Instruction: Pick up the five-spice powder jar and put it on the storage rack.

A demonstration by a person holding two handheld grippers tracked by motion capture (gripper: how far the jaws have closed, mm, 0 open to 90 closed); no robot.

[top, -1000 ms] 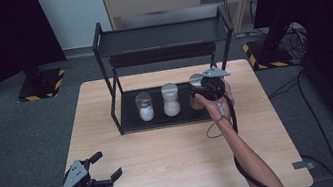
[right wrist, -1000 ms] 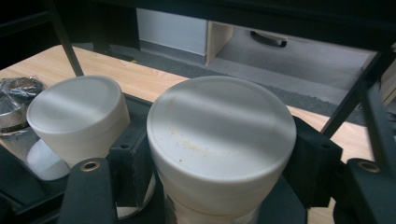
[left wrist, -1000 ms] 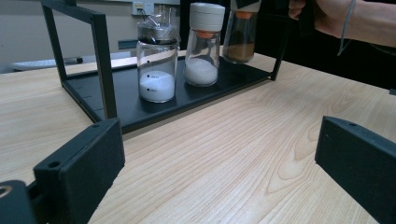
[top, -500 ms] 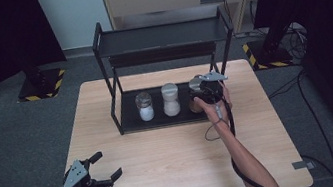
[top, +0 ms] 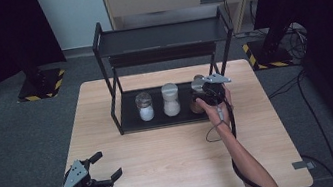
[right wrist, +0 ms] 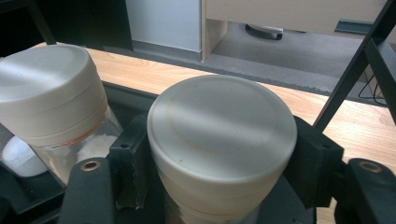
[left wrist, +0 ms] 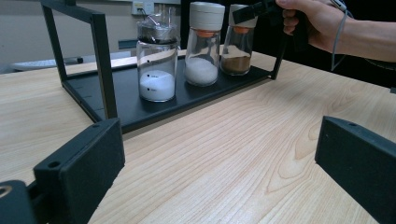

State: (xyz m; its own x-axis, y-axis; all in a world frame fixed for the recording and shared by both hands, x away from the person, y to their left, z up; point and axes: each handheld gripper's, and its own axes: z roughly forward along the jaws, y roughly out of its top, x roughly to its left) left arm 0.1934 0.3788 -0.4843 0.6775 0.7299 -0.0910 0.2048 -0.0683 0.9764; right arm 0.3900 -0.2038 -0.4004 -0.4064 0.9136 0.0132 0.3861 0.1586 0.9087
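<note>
Having eased nearer, right gripper [right wrist: 219,186] is clamping the brown jar's [left wrist: 236,49] cap; lift straight up; left gripper [top: 101,177] is idling open.

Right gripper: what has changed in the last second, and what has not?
The right gripper moved slightly left along the shelf, its jaws now around the brown jar. Left gripper, open, and the two white jars stayed put.
</note>
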